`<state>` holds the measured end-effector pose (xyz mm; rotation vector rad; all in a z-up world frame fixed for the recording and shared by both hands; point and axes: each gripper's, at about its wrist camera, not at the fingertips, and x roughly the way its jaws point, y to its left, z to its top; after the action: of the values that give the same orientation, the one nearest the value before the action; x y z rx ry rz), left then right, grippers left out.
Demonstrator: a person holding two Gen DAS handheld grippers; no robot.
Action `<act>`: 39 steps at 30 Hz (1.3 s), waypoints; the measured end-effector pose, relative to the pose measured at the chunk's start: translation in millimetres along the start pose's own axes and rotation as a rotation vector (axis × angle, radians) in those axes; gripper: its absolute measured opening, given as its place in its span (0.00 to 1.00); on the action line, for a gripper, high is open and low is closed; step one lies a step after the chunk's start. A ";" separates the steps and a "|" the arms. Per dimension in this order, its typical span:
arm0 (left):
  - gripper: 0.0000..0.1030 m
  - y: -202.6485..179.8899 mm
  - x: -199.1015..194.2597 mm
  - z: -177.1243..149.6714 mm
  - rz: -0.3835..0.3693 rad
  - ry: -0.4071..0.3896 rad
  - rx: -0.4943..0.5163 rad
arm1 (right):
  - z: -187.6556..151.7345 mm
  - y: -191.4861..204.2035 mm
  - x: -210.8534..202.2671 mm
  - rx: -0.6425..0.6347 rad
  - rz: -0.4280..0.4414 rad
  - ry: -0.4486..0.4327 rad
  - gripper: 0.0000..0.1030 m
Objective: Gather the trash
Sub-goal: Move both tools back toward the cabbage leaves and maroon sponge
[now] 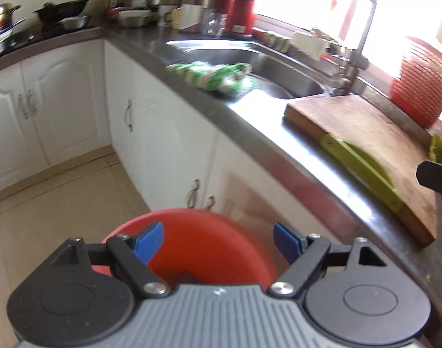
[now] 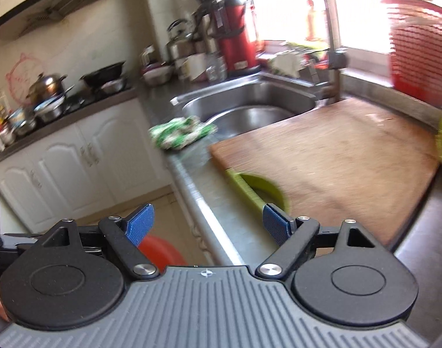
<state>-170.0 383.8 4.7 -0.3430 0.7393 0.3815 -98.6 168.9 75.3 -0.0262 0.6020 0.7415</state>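
Listing the scene item by item, as it stands.

Left hand-held gripper point(image 1: 218, 242): blue ribbed pads spread wide, nothing between them; it hangs above the red bin point(image 1: 192, 249), the likely drop spot for trash.

Red bin: round, smooth plastic tub on the tiled floor just beside the white cabinets point(image 1: 151, 145), set below the counter point(image 1: 249, 121) edge, presumably so scraps can fall straight in. A dark scrap shows at its bottom; what it is cannot be told.

Right hand-held gripper point(image 2: 208, 226): pads fully apart, empty, aimed over the counter edge toward the cutting board point(image 2: 336, 159).

Cutting board: thick, worn, rectangular wood, flat on the grey speckled counter next to the steel sink point(image 2: 249, 110).

Yellow-green scraper point(image 2: 255, 188): flat plastic, curved edge, lying at the board's near side, half over its edge.

Green-and-white cloth point(image 2: 180, 133): crumpled fabric, draped on the sink rim.

Red slatted basket point(image 2: 418, 49): rigid plastic, by the window.

Greenish scraps point(image 1: 436, 148): blurred, at the board's far end; probably the remaining trash.
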 end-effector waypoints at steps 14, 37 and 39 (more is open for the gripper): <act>0.83 -65.6 -8.8 8.2 -0.092 -0.013 0.109 | -23.8 -87.2 -52.4 0.178 -0.200 -0.135 0.99; 0.84 -150.4 -47.4 -8.0 -0.173 -0.020 0.242 | -74.1 -276.7 -160.0 0.448 -0.601 -0.345 1.00; 0.84 -156.9 -51.1 -8.9 -0.176 -0.022 0.255 | -70.1 -299.6 -159.6 0.470 -0.633 -0.358 1.00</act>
<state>-139.1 231.4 60.7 -0.1615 0.7208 0.1227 -34.2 -170.3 45.3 0.3315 0.3766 -0.0248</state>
